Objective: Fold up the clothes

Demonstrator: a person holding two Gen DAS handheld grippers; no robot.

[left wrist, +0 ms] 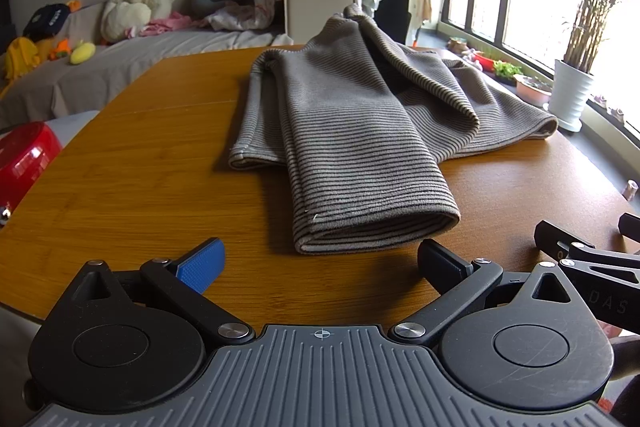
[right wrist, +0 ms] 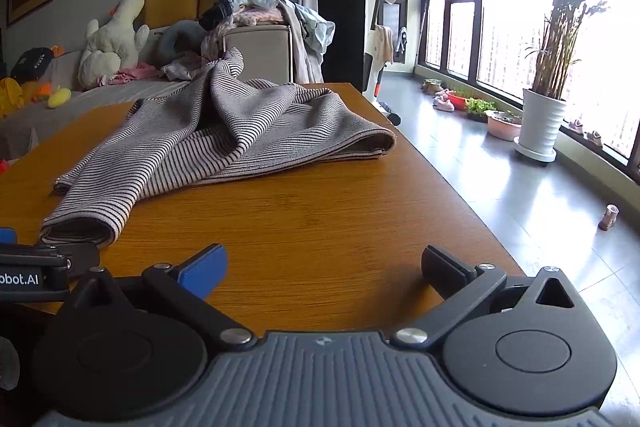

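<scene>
Striped garment lies on the table just beyond both wide-open, empty claws.

You can't see the far end of the garment; it drops behind the table edge in both views. The red thing at your left is cut by the frame, so what it is stays unclear. The window is blown out white, and the small object on the floor is too tiny to name.
</scene>
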